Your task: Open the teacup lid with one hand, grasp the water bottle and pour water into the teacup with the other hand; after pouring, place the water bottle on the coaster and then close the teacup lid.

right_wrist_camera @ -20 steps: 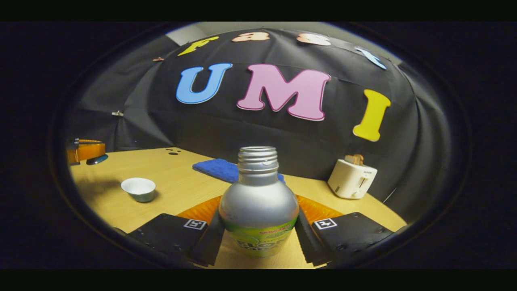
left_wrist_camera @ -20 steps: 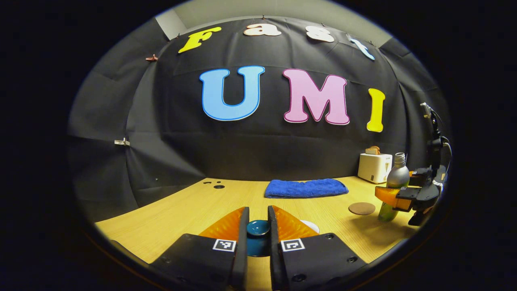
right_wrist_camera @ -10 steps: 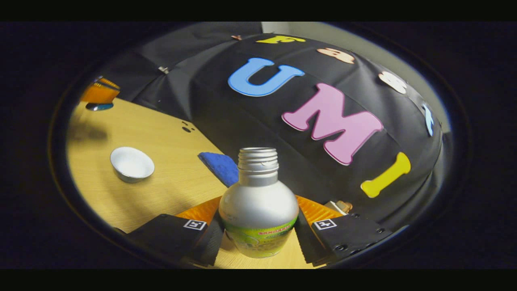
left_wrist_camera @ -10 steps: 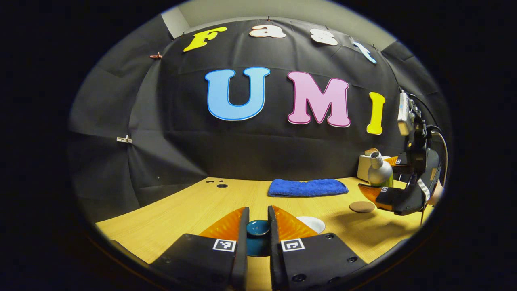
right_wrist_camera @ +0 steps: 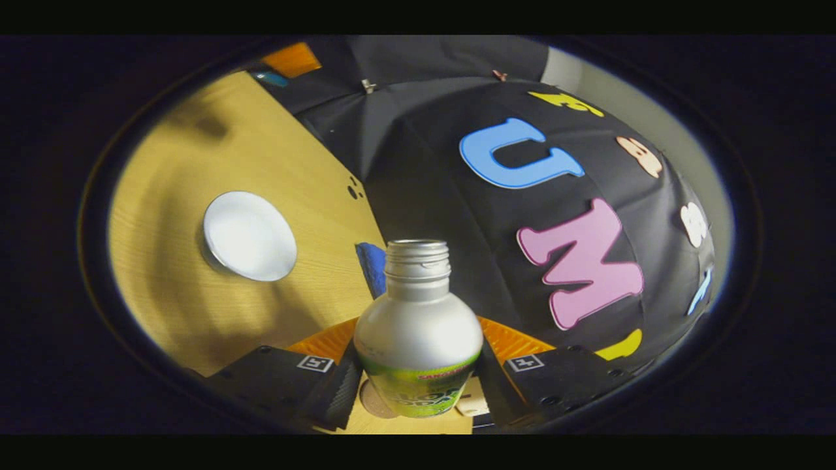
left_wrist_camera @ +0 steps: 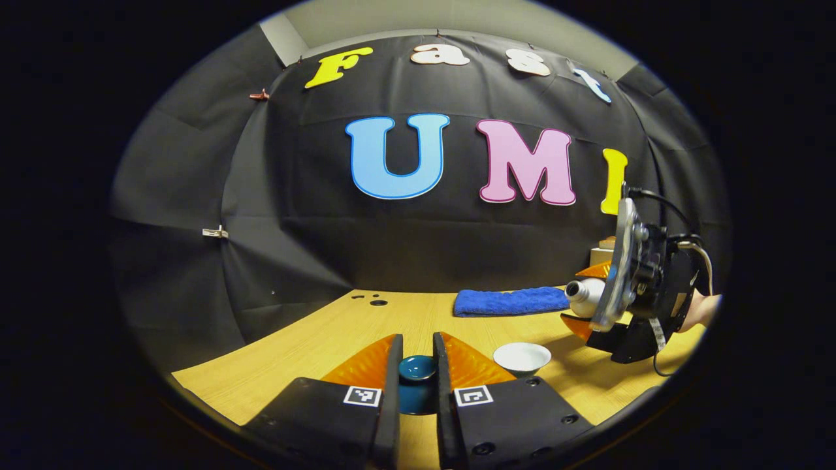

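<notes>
Right claw (right_wrist_camera: 418,385) since tipped sideways, clamped on water bottle (right_wrist_camera: 418,339), mouth toward open teacup (left_wrist_camera: 522,357). Left claw (left_wrist_camera: 417,372) clamped on lid (left_wrist_camera: 417,368) above table (left_wrist_camera: 307,346).

Left tool (left_wrist_camera: 417,372) clamped; right tool (right_wrist_camera: 418,378) clamped, tilted.

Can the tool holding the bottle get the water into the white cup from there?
Probably yes. The right tool grips the bottle, tipped on its side, mouth open toward the uncovered teacup. Nothing sits between them, and the left tool keeps the lid aside.
</notes>
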{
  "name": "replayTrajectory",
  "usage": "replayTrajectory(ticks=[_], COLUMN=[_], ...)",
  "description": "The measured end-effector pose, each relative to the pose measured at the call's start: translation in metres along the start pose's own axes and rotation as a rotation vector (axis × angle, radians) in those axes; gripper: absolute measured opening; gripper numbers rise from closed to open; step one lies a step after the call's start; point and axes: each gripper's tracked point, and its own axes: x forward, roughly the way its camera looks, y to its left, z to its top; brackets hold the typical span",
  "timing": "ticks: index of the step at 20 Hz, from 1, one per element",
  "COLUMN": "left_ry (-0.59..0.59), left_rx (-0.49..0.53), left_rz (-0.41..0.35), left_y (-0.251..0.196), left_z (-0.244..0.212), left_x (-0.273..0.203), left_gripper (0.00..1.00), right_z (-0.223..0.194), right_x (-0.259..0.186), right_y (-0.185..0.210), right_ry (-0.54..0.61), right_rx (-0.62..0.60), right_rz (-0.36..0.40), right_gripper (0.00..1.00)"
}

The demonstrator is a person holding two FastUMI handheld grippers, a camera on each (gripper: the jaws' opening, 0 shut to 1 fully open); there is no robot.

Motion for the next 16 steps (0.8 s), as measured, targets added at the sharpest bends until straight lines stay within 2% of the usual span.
replayTrajectory(ticks=[4, 8, 12, 16], left_ry=[0.01, 0.016, 0.023, 0.024], left_rx=[-0.001, -0.002, -0.007, -0.001], left_rz=[0.008, 0.019, 0.014, 0.009], left_y=[0.009, 0.017, 0.018, 0.017], left_z=[-0.004, -0.007, -0.009, -0.011], left_x=[-0.001, -0.003, -0.003, -0.005], left_gripper=[0.27, 0.27, 0.27, 0.26], right_z=[0.004, 0.002, -0.003, 0.003], right_x=[0.009, 0.009, 0.017, 0.015], right_y=[0.018, 0.028, 0.027, 0.028], right_ry=[-0.025, -0.044, -0.04, -0.071], right_rx=[-0.1, -0.207, -0.232, -0.298], right_rz=[0.018, -0.008, 0.012, -0.001], right_gripper=[0.8, 0.8, 0.8, 0.8])
